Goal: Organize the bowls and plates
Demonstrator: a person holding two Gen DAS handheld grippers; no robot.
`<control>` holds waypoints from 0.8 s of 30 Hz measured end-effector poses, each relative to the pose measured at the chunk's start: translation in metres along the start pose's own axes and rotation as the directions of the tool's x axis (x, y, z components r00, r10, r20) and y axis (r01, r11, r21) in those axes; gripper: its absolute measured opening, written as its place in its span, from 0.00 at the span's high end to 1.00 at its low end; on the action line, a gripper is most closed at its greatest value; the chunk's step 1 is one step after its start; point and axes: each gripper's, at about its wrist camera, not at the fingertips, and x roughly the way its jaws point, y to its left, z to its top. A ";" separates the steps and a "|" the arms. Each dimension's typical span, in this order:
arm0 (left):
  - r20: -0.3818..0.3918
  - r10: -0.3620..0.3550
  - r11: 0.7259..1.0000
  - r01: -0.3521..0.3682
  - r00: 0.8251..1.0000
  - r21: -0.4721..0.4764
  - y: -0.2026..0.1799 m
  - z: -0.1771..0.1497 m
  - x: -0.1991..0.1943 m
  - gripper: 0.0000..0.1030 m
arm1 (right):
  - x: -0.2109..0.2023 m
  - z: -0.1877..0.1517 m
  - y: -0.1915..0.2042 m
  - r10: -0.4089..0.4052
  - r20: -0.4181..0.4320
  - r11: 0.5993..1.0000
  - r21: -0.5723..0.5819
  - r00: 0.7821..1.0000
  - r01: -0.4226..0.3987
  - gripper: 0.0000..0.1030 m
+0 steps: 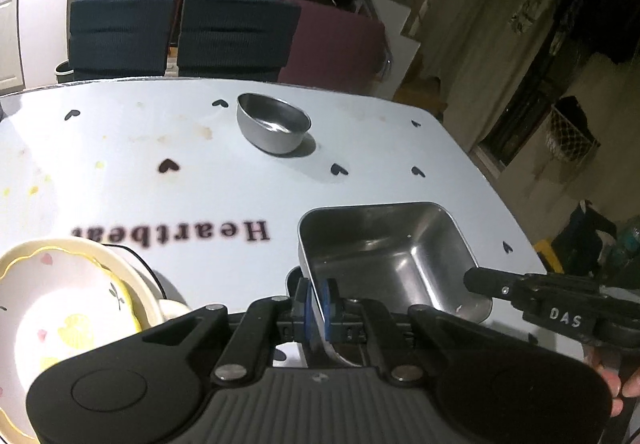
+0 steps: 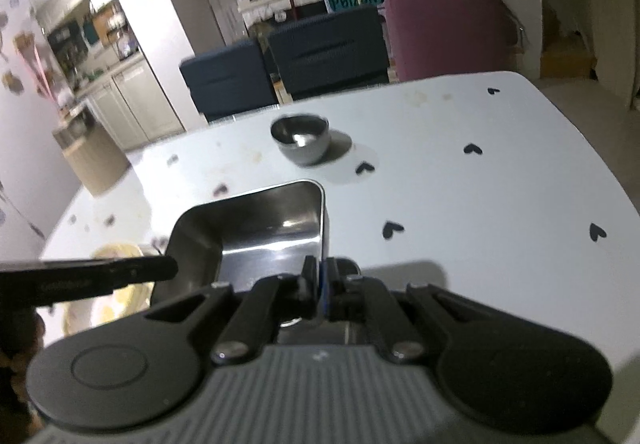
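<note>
Two grippers are on one dish right now: I have the square steel tray (image 1: 384, 256) pinched from both sides. My left gripper (image 1: 317, 302) has its blue-padded fingers closed nearly together over the tray's near-left wall, one pad inside and one outside. My right gripper (image 2: 321, 284) is closed the same way on the tray's right-hand wall, its pads almost touching with only the thin rim between them.

The tray sits low over the white heart-print tablecloth (image 1: 224, 179), near the front right of the table; I cannot tell whether its base rests on the cloth or is just clear of it. To carry it well, I would keep both wrists level and moving together, because two grips on thin steel walls will twist or slip if one hand leads. I would lift straight up before travelling. Where it belongs is my guess: probably alongside or under the other steel piece, so I would lower it flat and open both sets of jaws only once it is resting.

Counting what I can see: one square steel tray, one round steel bowl (image 1: 274, 123) standing alone well beyond it toward the far edge, and a stack of ceramic plates (image 1: 68, 296) at the near left, where I make out at least two rims, a floral plate on a cream one; more may lie beneath.
</note>
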 end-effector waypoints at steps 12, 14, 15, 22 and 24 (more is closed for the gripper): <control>-0.030 0.000 1.000 0.000 1.000 0.021 0.000 -0.004 0.012 0.94 | 0.028 -0.008 0.019 -0.115 -0.110 0.989 -0.106 0.987 0.103 0.95; -0.042 0.001 1.000 0.001 0.999 0.030 -0.002 -0.005 0.014 0.94 | 0.027 -0.013 0.017 -0.124 -0.118 0.988 -0.110 0.985 0.112 0.95; -0.046 0.002 0.999 -0.001 0.999 0.036 -0.003 -0.006 0.015 0.94 | 0.028 -0.013 0.017 -0.132 -0.123 0.987 -0.108 0.984 0.119 0.95; -0.057 0.003 0.999 0.000 0.998 0.052 -0.006 -0.007 0.020 0.93 | 0.034 -0.015 0.015 -0.166 -0.151 0.981 -0.127 0.974 0.148 0.95; -0.059 0.000 0.999 0.003 0.998 0.054 -0.007 -0.007 0.020 0.93 | 0.035 -0.016 0.014 -0.169 -0.158 0.980 -0.132 0.973 0.149 0.95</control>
